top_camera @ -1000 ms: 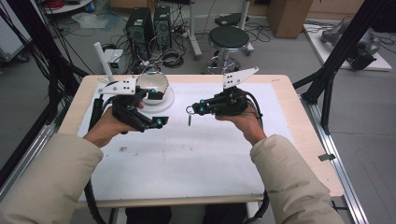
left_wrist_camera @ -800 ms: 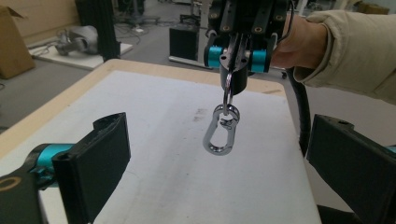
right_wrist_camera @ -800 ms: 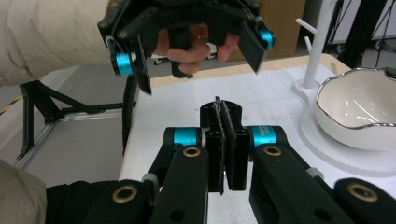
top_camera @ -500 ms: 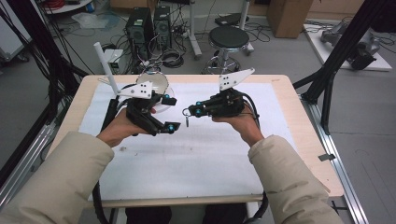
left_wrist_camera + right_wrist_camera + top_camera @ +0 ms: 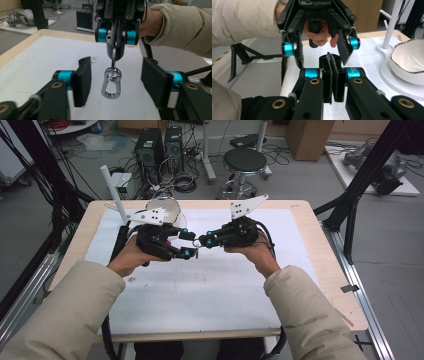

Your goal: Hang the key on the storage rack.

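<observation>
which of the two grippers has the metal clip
The right gripper: its jaws are shut on the carabiner clip, which hangs between the left gripper's open, empty jaws.

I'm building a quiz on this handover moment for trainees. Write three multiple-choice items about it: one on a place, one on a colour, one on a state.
1. Where does the carabiner hang?
A. flat on the table
B. below the right gripper's shut jaws, between the left gripper's jaws
C. inside the bowl

2. What colour is the carabiner?
A. red
B. shiny silver
C. matt black

3. How do the left gripper's jaws stand?
A. open, apart on either side of the carabiner
B. shut on the carabiner
C. shut on the bowl

Answers: 1 B, it dangles from a metal ring that the right gripper pinches; 2 B, its metal gleams in the left gripper view; 3 A, there is a gap on both sides of it.
</observation>
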`<state>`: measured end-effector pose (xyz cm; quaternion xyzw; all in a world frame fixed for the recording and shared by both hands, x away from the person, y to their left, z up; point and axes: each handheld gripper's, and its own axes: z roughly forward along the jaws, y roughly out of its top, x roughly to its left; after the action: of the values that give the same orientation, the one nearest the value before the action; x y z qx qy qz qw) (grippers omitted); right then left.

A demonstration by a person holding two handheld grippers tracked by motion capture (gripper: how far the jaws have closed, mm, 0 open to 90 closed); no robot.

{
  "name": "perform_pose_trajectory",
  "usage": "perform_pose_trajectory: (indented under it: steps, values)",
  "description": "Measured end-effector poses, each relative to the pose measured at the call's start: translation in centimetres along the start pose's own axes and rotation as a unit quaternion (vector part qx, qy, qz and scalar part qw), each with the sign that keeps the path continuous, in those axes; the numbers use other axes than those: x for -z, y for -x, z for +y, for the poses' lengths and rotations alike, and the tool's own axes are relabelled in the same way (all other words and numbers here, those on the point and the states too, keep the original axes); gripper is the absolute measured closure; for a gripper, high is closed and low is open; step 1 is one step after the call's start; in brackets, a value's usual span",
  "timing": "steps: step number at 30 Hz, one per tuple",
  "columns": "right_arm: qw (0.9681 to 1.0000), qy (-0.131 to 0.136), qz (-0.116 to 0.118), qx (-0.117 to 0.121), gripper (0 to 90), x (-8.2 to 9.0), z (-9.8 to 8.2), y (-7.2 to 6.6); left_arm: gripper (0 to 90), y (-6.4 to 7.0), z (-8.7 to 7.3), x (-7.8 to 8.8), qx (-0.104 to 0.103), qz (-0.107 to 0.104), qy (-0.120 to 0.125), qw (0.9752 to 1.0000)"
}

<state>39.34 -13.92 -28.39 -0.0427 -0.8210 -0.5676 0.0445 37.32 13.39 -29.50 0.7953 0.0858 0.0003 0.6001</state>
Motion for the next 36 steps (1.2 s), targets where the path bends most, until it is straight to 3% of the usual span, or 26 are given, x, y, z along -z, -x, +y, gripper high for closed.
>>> perform_pose_trajectory:
  steps: [2, 14, 36]
  values:
    - [1.0000, -0.001, 0.001, 0.000, 88.8, -0.11, -0.08, 0.04, 51.0, 0.03, -0.01, 0.16, -0.002, 0.002, 0.003, 1.0000]
    - [1.0000, 0.001, 0.002, -0.005, 88.8, -0.33, -0.27, 0.27, 68.5, 0.06, -0.07, 0.43, 0.006, -0.009, -0.002, 0.9999]
    - [0.9999, 0.000, 0.012, -0.005, 88.7, -0.72, -0.29, 0.33, 87.0, 0.04, -0.04, 0.57, 0.014, 0.011, -0.017, 0.9997]
